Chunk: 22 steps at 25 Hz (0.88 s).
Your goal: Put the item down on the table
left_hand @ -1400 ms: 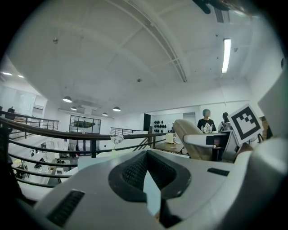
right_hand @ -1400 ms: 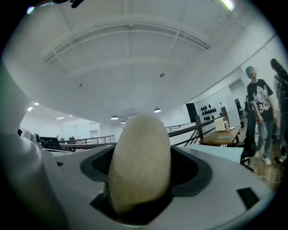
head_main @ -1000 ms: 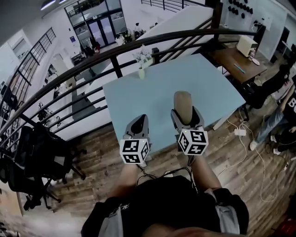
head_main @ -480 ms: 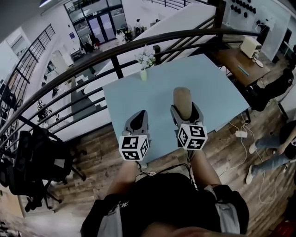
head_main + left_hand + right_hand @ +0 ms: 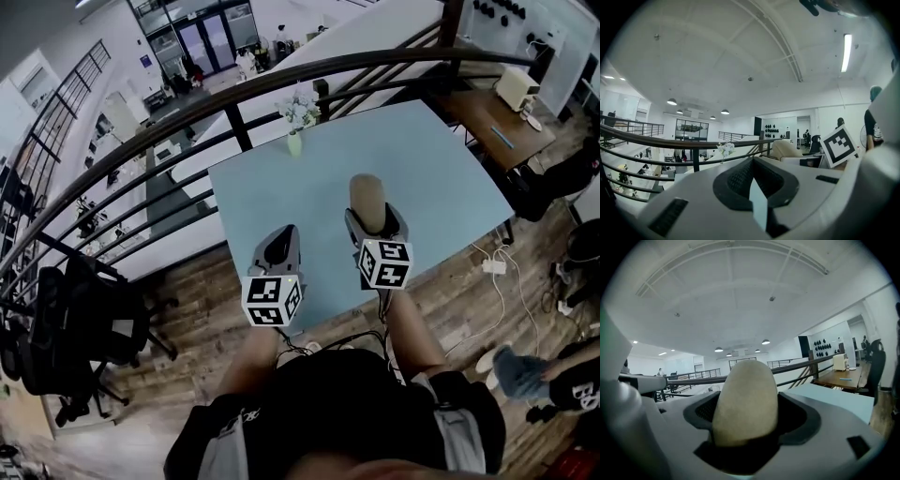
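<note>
Pale blue table (image 5: 441, 178) by a dark metal railing (image 5: 236, 127), right gripper (image 5: 375, 219) clamped on a tan rounded oblong item (image 5: 367, 193) — left gripper (image 5: 279, 247) closed, empty.

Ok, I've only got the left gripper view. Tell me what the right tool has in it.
Observer: The right tool is shut on a tan, rounded item that stands up between its jaws.
Operator: Give me its place over the table.
Observer: In the head view it is above the near half of the light-blue table, to the right of the left tool. I cannot tell whether the item touches the top.
Operator: Name anything in the way there.
Observer: Nothing lies near it. The only other thing on the table is a small vase of flowers at the far edge.
</note>
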{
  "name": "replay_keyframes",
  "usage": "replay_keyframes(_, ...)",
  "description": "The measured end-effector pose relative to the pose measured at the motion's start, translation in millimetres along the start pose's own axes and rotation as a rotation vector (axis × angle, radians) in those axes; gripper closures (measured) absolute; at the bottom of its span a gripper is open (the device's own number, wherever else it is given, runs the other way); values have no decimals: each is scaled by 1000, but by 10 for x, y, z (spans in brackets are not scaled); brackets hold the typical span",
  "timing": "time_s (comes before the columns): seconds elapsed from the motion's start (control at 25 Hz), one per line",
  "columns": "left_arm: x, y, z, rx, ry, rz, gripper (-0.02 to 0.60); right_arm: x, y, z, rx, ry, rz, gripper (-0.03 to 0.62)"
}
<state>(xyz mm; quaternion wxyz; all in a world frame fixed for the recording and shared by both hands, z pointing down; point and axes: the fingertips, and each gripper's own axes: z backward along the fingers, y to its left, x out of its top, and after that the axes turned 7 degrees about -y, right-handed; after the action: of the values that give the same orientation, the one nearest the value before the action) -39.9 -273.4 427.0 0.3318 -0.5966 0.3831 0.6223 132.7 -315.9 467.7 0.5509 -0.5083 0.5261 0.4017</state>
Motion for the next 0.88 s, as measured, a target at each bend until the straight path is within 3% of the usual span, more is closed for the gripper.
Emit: replay_keyframes(0.88, -519, 527, 43, 132, 130, 30, 571, -1806, -161, -751, 0, 396, -25, 209)
